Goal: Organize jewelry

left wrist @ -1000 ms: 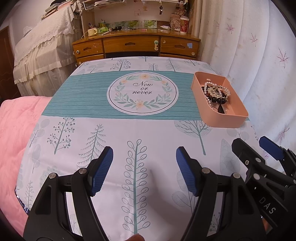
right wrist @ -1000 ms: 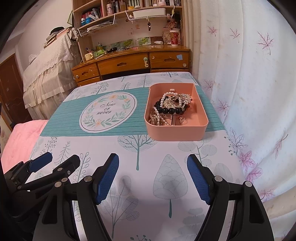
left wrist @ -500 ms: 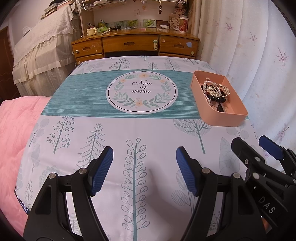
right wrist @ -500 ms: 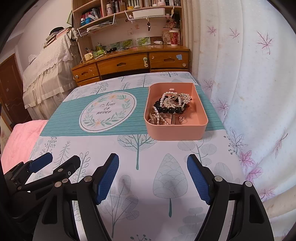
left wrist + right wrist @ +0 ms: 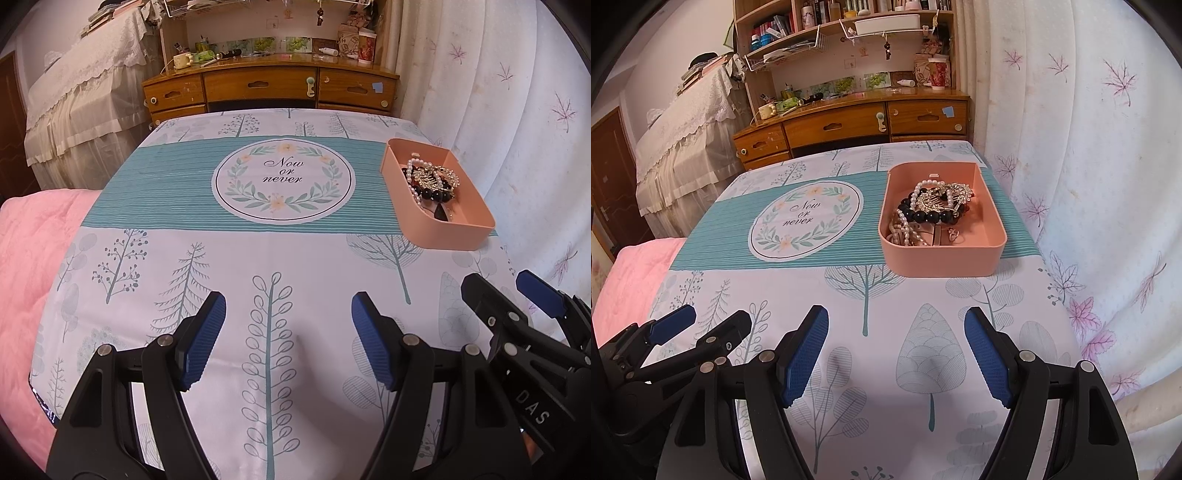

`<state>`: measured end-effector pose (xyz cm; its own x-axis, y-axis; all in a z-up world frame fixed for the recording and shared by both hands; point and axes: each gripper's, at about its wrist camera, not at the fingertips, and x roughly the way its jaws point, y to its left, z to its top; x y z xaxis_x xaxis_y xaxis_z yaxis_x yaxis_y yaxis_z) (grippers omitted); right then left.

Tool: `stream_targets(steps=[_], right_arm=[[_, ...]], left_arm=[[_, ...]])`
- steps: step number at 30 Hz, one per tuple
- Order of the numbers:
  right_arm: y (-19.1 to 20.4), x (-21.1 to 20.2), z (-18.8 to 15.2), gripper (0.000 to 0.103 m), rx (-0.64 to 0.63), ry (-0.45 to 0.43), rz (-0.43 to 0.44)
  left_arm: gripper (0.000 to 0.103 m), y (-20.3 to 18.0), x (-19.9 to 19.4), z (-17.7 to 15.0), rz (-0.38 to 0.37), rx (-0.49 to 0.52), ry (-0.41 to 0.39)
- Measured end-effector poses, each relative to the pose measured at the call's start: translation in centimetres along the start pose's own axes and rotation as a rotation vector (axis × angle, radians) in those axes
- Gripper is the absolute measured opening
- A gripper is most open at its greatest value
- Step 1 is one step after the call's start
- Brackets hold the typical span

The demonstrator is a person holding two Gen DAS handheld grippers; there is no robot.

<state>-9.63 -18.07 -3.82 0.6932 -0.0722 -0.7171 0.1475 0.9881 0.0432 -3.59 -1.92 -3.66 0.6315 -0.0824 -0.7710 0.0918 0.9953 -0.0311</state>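
A pink tray (image 5: 443, 236) (image 5: 942, 264) sits at the right of the table and holds a pile of jewelry (image 5: 430, 181) (image 5: 932, 206): pearl strands, a black bead bracelet and a gold comb. My left gripper (image 5: 288, 339) is open and empty over the near tablecloth, well short of the tray. My right gripper (image 5: 895, 356) is open and empty, in front of the tray. Each gripper shows at the edge of the other's view: the right gripper (image 5: 517, 291) and the left gripper (image 5: 705, 325).
The table wears a tree-print cloth with a teal band and a round "Now or never" emblem (image 5: 282, 184). A pink blanket (image 5: 26, 266) lies to the left, a curtain (image 5: 1089, 166) hangs on the right, and a wooden desk (image 5: 266, 88) stands behind.
Both grippers stay open and almost still; the left wrist view has shifted very slightly.
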Motion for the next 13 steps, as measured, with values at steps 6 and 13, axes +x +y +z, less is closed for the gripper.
stream_targets(steps=[6, 13], right_arm=[[0.01, 0.02, 0.00, 0.077, 0.001, 0.001, 0.001], [0.05, 0.10, -0.13, 0.077, 0.002, 0.002, -0.002]], left_arm=[[0.068, 0.17, -0.01, -0.10, 0.000, 0.001, 0.002], [0.068, 0.53, -0.08, -0.30, -0.005, 0.000, 0.007]])
